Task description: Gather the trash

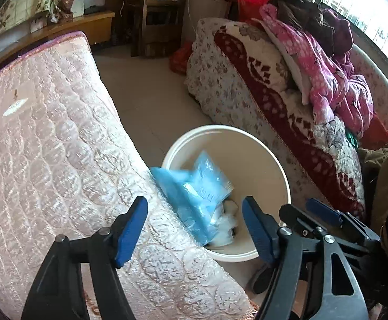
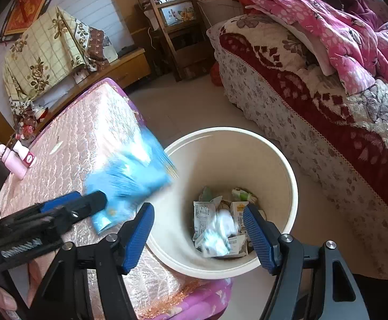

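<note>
My left tongs (image 1: pixel 195 226) stand wide with nothing pressed between the pads; the blue plastic wrapper (image 1: pixel 194 192) hangs blurred just beyond them, over the near-left rim of the bin, so I judge it is dropping free and not held. My right tongs (image 2: pixel 198 233) are wide too, empty, pointing down into the cream plastic bin (image 2: pixel 279 160). A small blurred white scrap (image 2: pixel 216 236) shows between their tips inside the bin; I read it as falling trash, though the blur hides what it is.

I hold both tongs over the bin mouth because this is the release point: anything let go here lands inside rather than on the floor (image 1: pixel 146 101). The bin stands on the floor, tight against the side of the pink quilted mattress (image 1: pixel 47 138) at left, with the floral-covered sofa (image 1: pixel 234 85) well apart at right, so trash from the mattress has a short trip.

At the bin's bottom lie crumpled cartons and packets (image 2: pixel 234 210); one bears an orange mark and small printed text, too small for me to read. On the far left of the mattress lies a pink bottle (image 2: pixel 16 161), its label unreadable; I would judge that the next piece to collect.
</note>
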